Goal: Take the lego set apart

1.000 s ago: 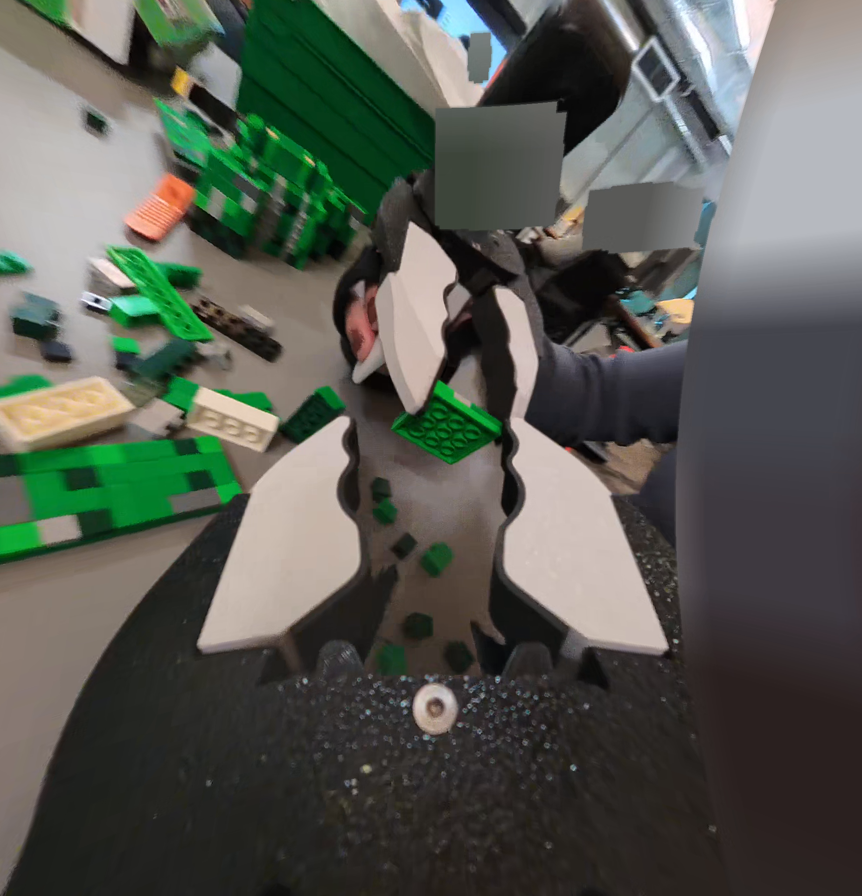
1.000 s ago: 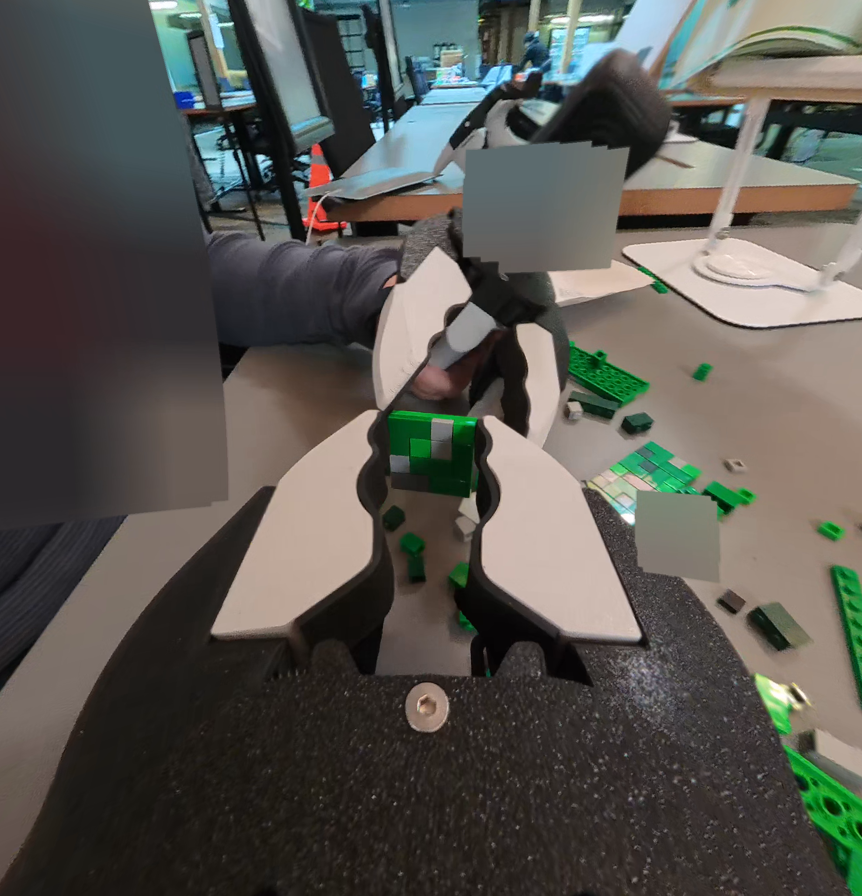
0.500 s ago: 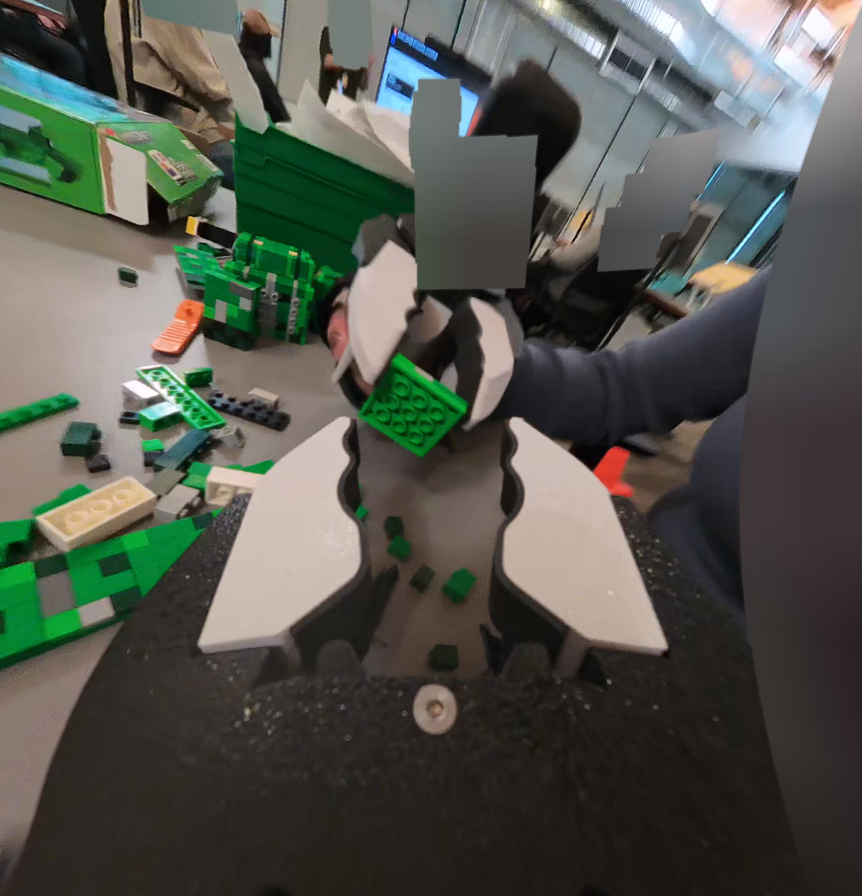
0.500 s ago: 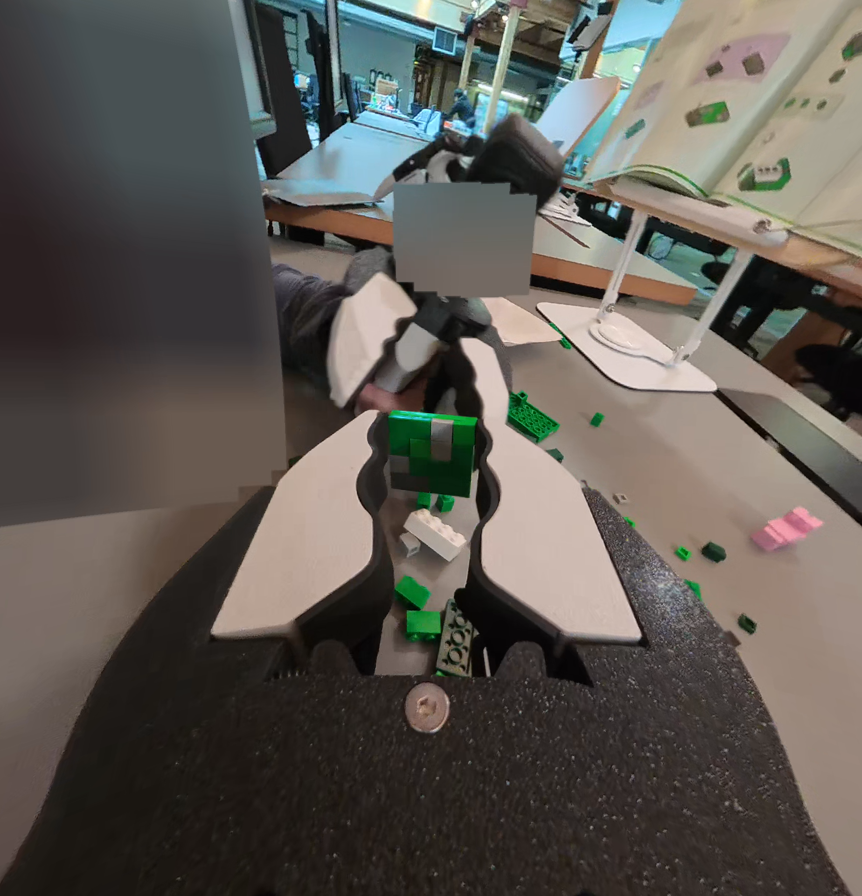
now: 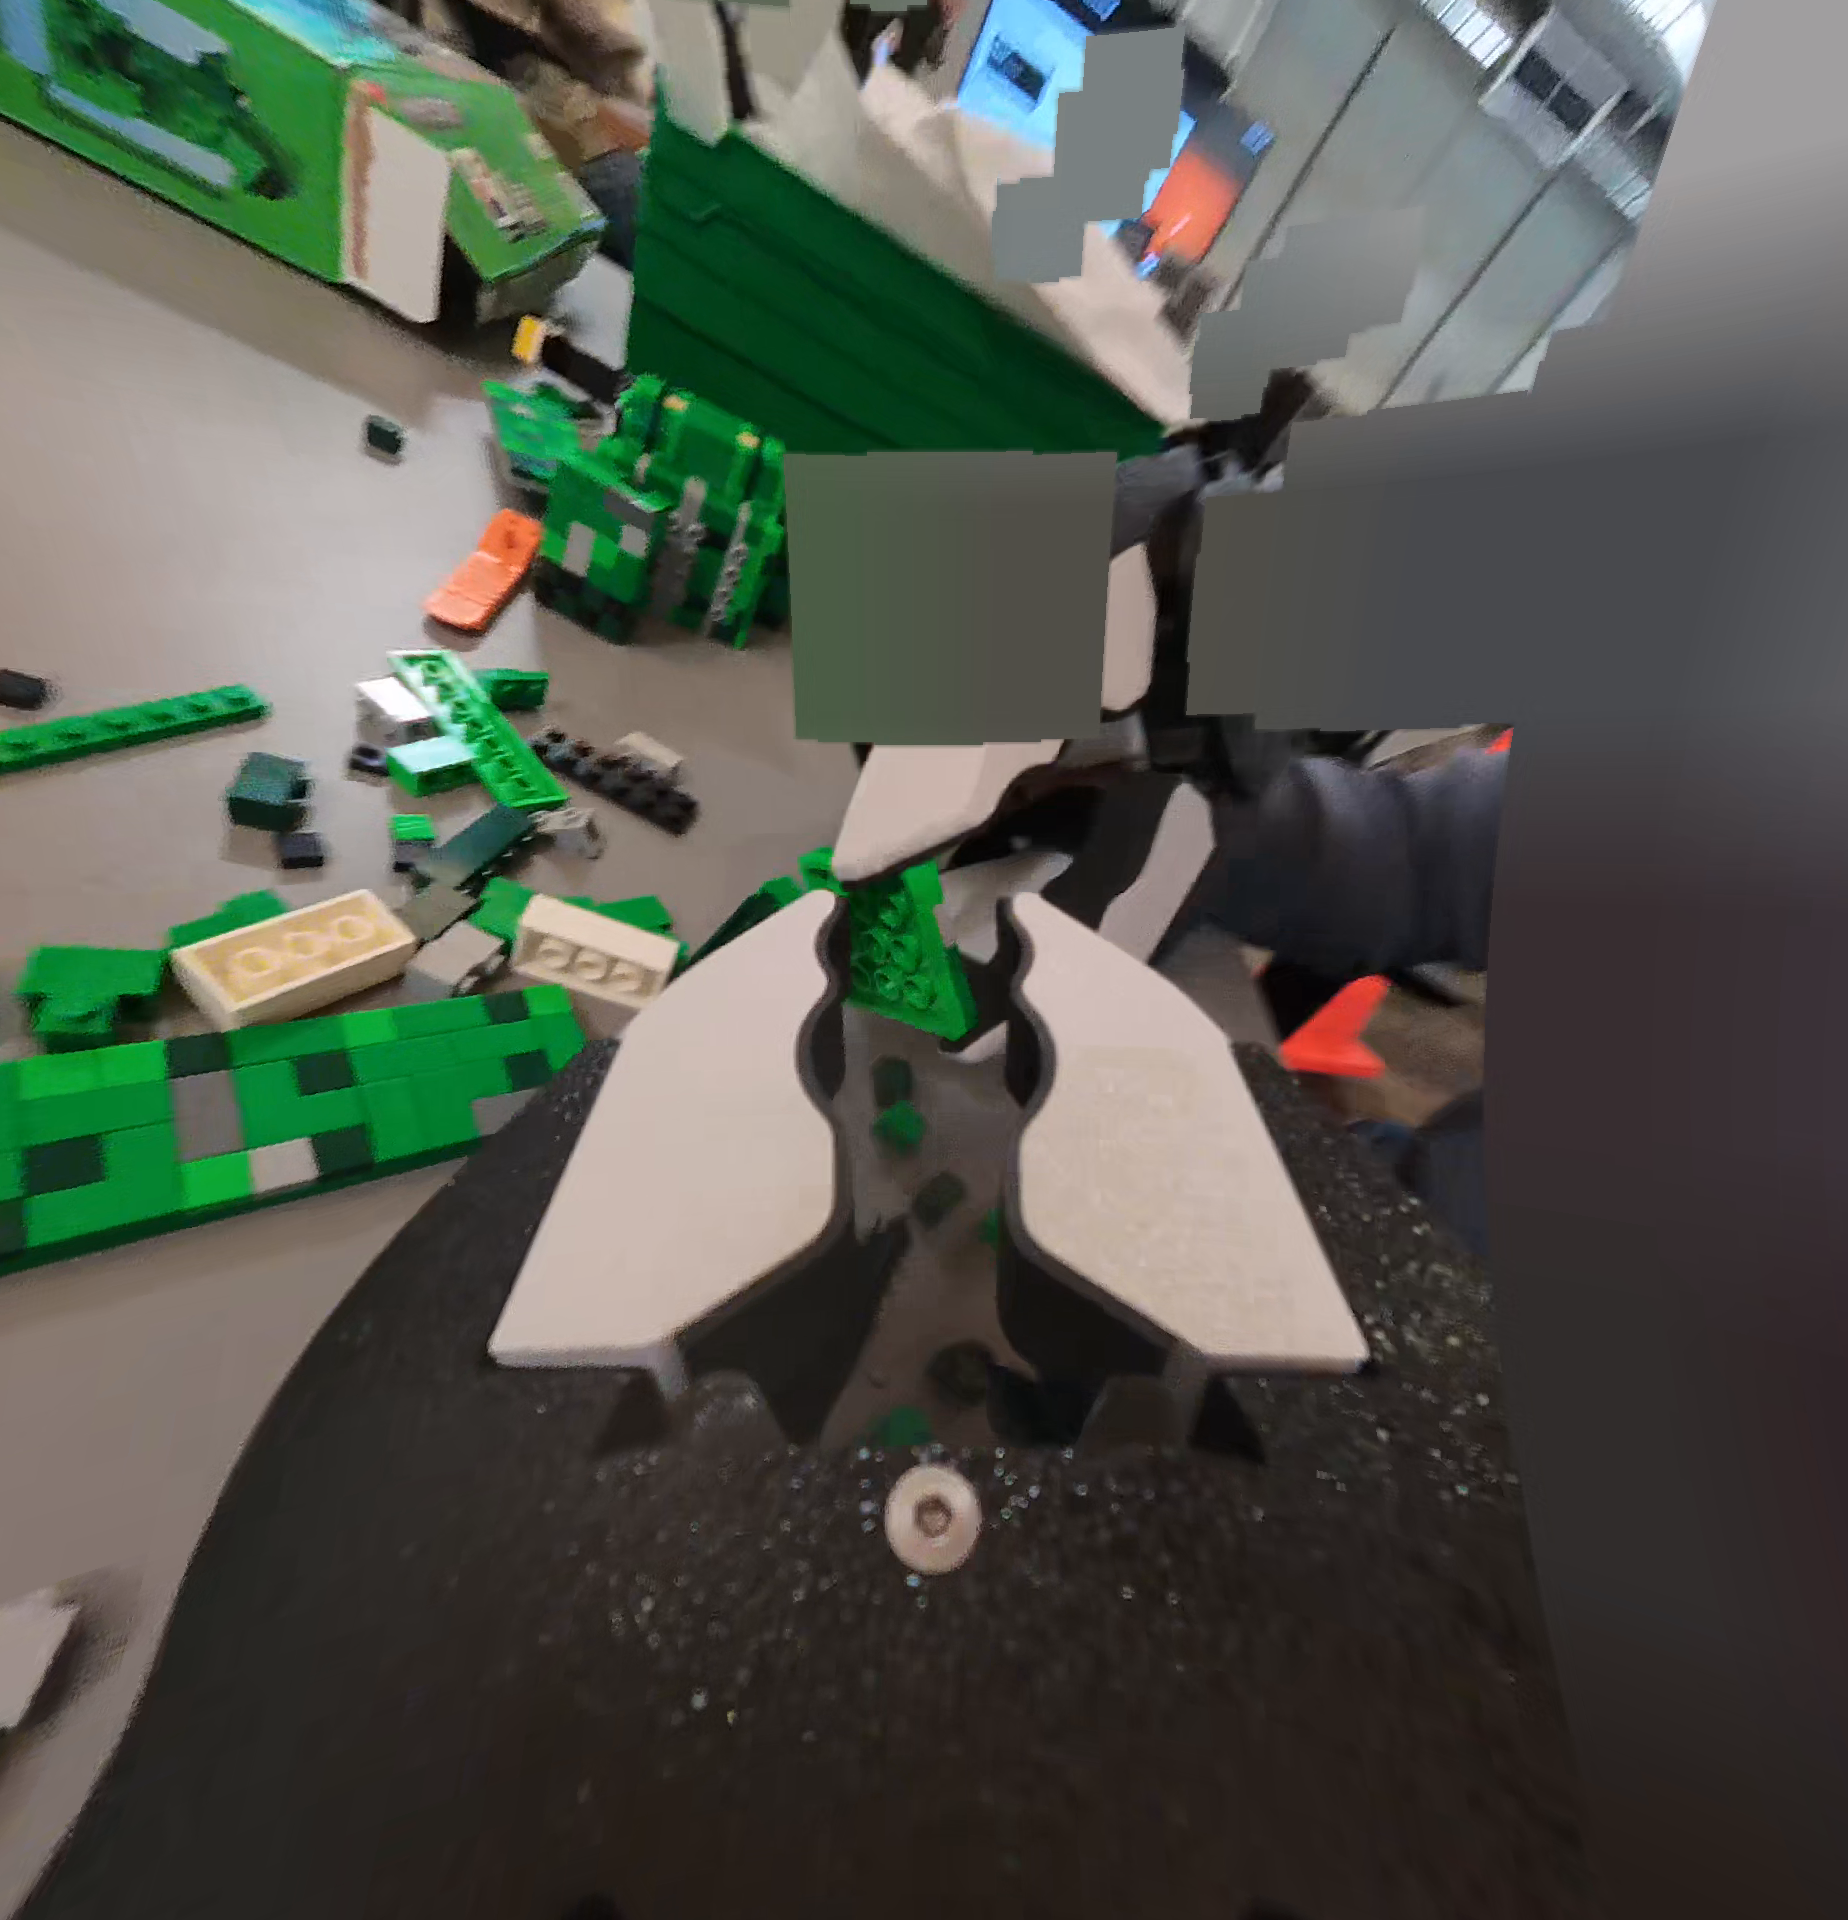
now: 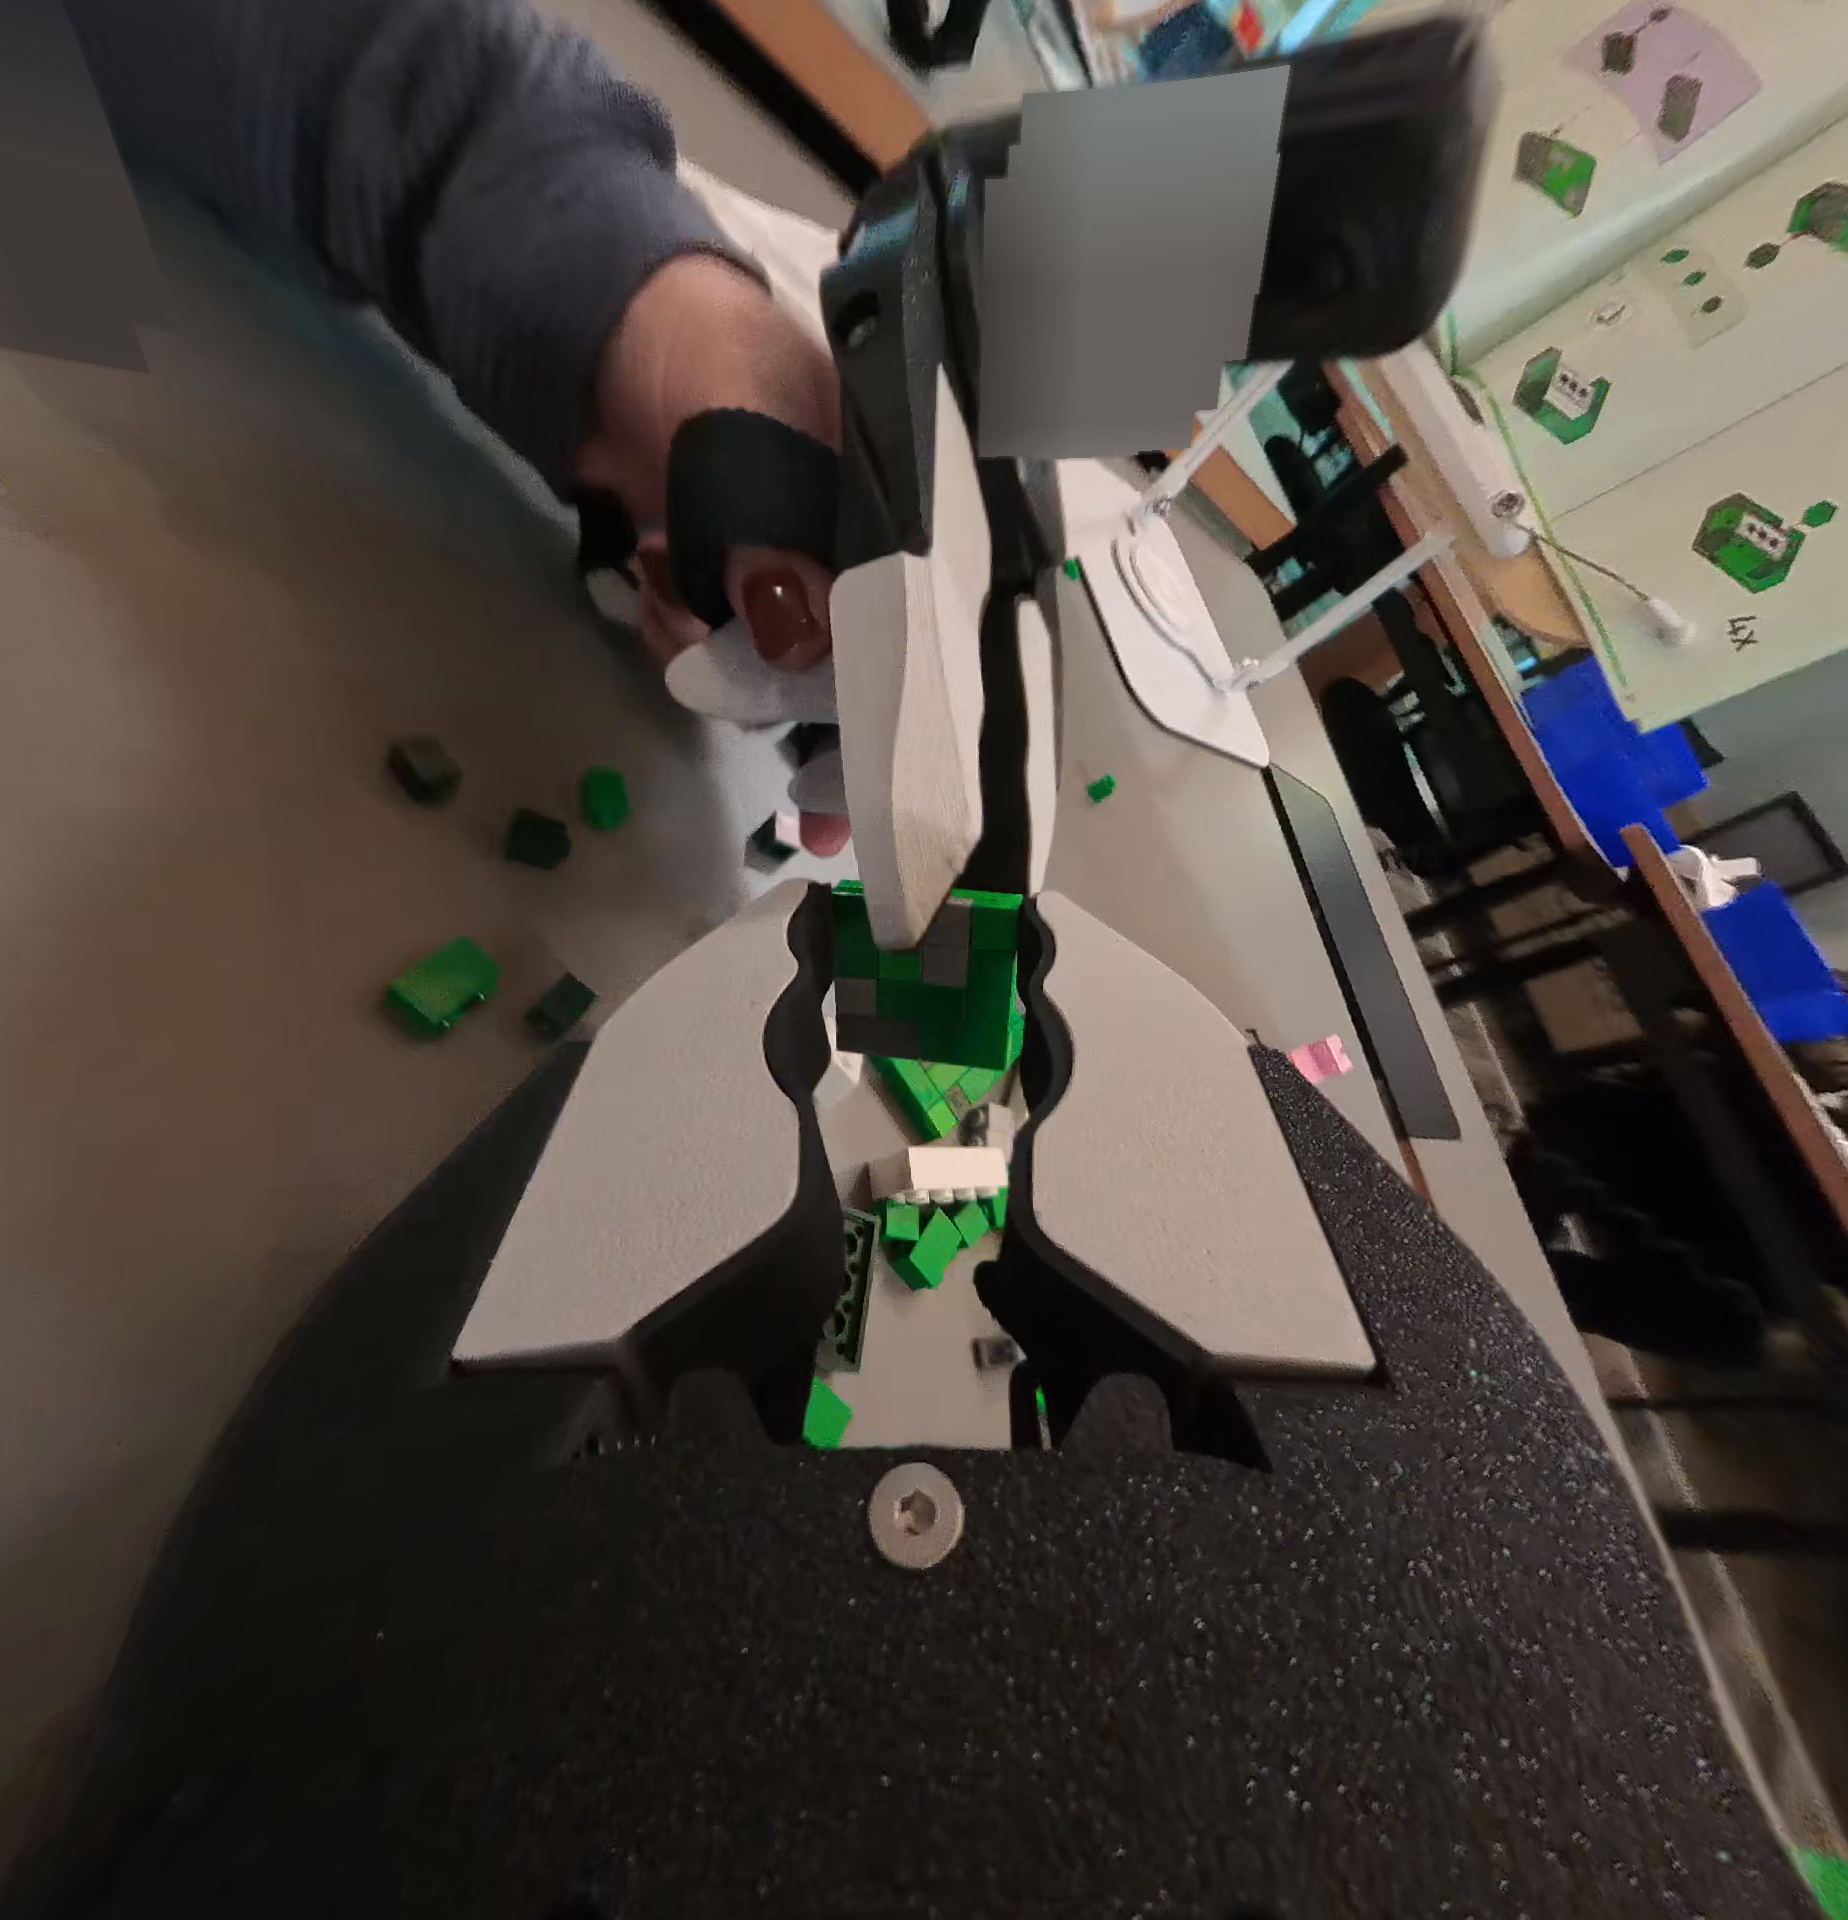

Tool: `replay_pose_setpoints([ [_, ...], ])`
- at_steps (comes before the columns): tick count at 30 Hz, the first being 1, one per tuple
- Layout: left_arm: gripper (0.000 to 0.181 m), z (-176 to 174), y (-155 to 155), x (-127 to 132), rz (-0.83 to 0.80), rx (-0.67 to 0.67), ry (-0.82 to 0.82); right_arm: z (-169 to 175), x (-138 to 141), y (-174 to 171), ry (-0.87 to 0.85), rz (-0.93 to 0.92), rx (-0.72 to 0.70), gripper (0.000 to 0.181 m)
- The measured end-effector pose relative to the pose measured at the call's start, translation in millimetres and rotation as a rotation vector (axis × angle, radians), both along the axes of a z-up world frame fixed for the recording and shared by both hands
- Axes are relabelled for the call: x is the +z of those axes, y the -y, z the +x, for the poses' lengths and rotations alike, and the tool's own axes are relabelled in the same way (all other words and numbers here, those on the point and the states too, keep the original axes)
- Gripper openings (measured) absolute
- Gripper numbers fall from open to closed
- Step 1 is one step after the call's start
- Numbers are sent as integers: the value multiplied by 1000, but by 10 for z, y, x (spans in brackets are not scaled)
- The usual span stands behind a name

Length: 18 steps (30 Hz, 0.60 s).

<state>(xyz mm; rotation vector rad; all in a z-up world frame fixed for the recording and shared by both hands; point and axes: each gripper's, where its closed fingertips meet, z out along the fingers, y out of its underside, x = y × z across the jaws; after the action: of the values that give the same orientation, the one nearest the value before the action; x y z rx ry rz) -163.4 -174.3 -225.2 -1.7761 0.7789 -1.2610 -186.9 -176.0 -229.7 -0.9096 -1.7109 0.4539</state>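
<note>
My right gripper [image 6: 925,914] is shut on a small green and grey tiled lego block [image 6: 930,987] and holds it above the table. My left gripper [image 5: 920,920] faces it, with its jaws narrowed around the same block [image 5: 904,966], whose green studded plate side shows here. The block sits against the left jaw, and a gap shows at the right jaw. In the right wrist view a left gripper finger [image 6: 909,748] comes down onto the block's top edge. In the left wrist view the right gripper's fingers [image 5: 930,800] reach in from above.
A partly built green model [image 5: 650,540] stands at the back by a green bin [image 5: 847,301] and the set's box [image 5: 276,145]. A long green tiled panel [image 5: 224,1112], white bricks [image 5: 286,951] and loose pieces [image 6: 442,982] lie on the table. A white stand base [image 6: 1180,644] is behind.
My left gripper has moved in onto the block held by the right gripper and its jaws have narrowed. Both grippers have tilted. The right gripper still holds the block.
</note>
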Motion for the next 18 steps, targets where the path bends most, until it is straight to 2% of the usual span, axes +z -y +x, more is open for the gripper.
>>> replay_pose_setpoints([
  [1, 25, 0, -15, -40, 17, 19, -46, -6, -35, -10, 22, 18, -12, 33],
  [3, 18, -21, -54, -120, 44, 60, -134, -12, -77, -12, 47, 15, -18, 33],
  [7, 20, -18, -30, -187, 7, 53, -180, -24, -112, -9, 63, -27, -27, 33],
  [10, 22, 4, -18, -222, -26, 49, -179, -38, -133, 7, 72, -22, -24, 34],
  [12, 10, 29, 8, -219, -53, 28, -152, -48, -116, 20, 64, -2, -24, 33],
  [15, 6, 9, -24, -196, -80, 56, -125, -43, -55, -7, 30, 41, -51, 32],
  [18, 6, -42, -82, -222, -62, 108, -160, -25, -161, -143, 98, 30, -142, 57],
])
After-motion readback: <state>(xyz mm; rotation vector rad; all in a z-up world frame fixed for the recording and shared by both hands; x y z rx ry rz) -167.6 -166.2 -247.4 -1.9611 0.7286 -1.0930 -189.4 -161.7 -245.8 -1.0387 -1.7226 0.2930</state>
